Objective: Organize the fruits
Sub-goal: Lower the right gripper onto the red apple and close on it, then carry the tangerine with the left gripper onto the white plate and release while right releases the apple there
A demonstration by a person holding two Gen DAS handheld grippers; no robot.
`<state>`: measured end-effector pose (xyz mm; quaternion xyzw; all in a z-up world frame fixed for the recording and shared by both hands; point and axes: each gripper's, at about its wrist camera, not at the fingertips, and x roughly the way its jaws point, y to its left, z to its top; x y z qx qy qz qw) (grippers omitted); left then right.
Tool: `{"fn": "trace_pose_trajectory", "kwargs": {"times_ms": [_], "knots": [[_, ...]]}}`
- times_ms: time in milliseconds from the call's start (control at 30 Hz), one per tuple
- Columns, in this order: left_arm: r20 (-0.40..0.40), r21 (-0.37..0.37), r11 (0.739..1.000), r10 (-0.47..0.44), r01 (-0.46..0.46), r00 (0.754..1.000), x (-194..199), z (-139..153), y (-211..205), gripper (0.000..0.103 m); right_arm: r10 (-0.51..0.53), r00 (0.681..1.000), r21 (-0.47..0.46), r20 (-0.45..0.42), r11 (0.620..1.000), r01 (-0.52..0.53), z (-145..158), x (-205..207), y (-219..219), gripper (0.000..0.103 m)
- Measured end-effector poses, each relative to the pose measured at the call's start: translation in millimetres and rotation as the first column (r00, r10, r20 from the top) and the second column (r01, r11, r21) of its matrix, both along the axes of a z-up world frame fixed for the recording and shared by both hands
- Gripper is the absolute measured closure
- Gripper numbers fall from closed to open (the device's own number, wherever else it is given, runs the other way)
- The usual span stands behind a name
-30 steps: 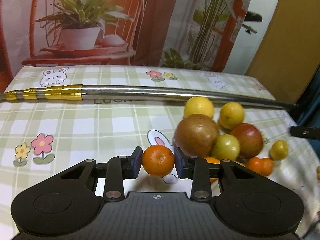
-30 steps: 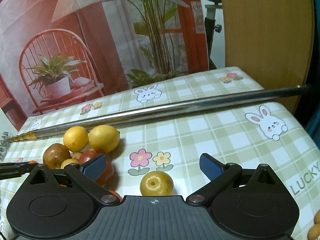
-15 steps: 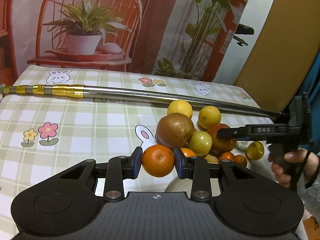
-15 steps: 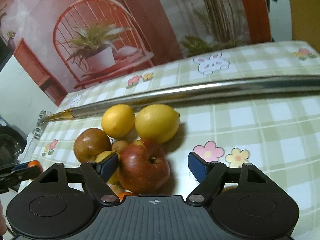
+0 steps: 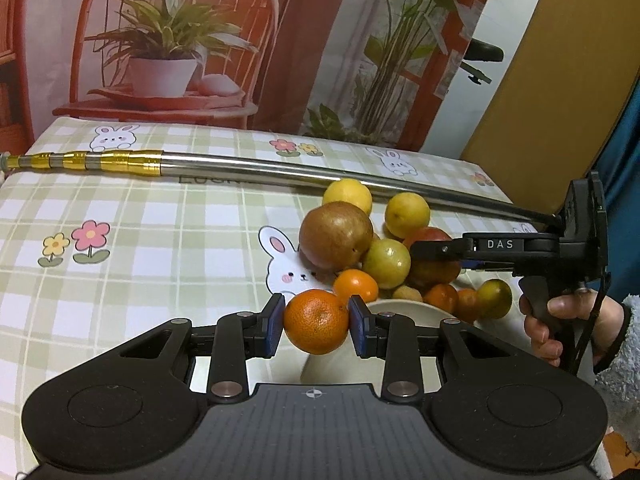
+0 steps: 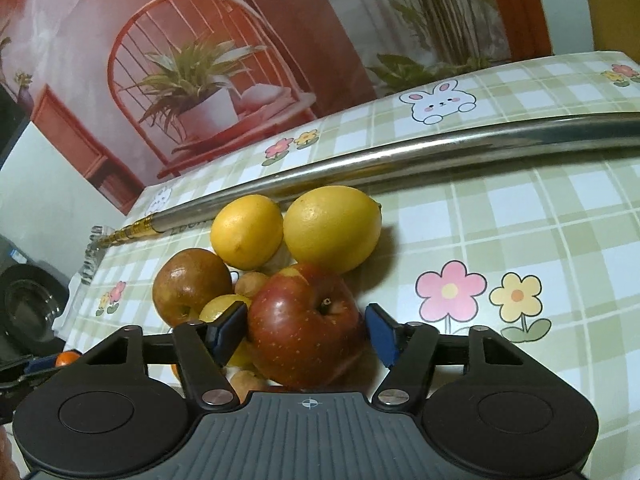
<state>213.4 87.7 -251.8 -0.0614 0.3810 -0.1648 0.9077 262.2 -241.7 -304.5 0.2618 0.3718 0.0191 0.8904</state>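
Observation:
My left gripper [image 5: 316,322] is shut on an orange mandarin [image 5: 316,320], held above the rim of a white bowl [image 5: 400,305]. Just beyond it lies the fruit pile: a brown apple [image 5: 336,236], two lemons [image 5: 347,196], a yellow-green fruit [image 5: 386,264] and small mandarins [image 5: 356,286]. My right gripper [image 6: 305,328] is down at the pile's other side with a red apple [image 6: 304,320] between its jaws, which are closing. Its left pad [image 6: 228,330] is at the apple's skin. The right pad [image 6: 380,332] stands a sliver off it.
A long steel pole [image 5: 280,168] with gold bands lies across the checked tablecloth [image 5: 160,240] behind the fruit. A hand [image 5: 560,320] grips the right tool at the right edge. A greenish mandarin [image 5: 494,298] lies apart from the pile. A printed backdrop stands behind the table.
My right gripper swung down and left from a lone yellow fruit to the pile, and its jaws narrowed round the red apple. My left gripper shifted with the mandarin; the white bowl came into view.

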Motion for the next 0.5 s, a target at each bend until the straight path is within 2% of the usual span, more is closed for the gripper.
{"fn": "trace_pose_trajectory", "kwargs": {"times_ms": [167,333,500], "knots": [[-0.002,-0.007,1.0,-0.011,0.011,1.0,-11,-1,-2,0.067,-0.033,0.999,-0.126,0.019,0.991,0.035,8,-14,14,0.045],[-0.01,-0.007,1.0,-0.016,0.016,1.0,-23,-6,-5,0.067,-0.065,0.995,-0.234,0.078,0.969,0.081,26,-44,32,0.045],[-0.035,-0.009,1.0,-0.013,0.013,0.999,-33,-15,-10,0.067,-0.031,0.992,-0.318,0.122,0.945,0.069,41,-77,54,0.045]]}}
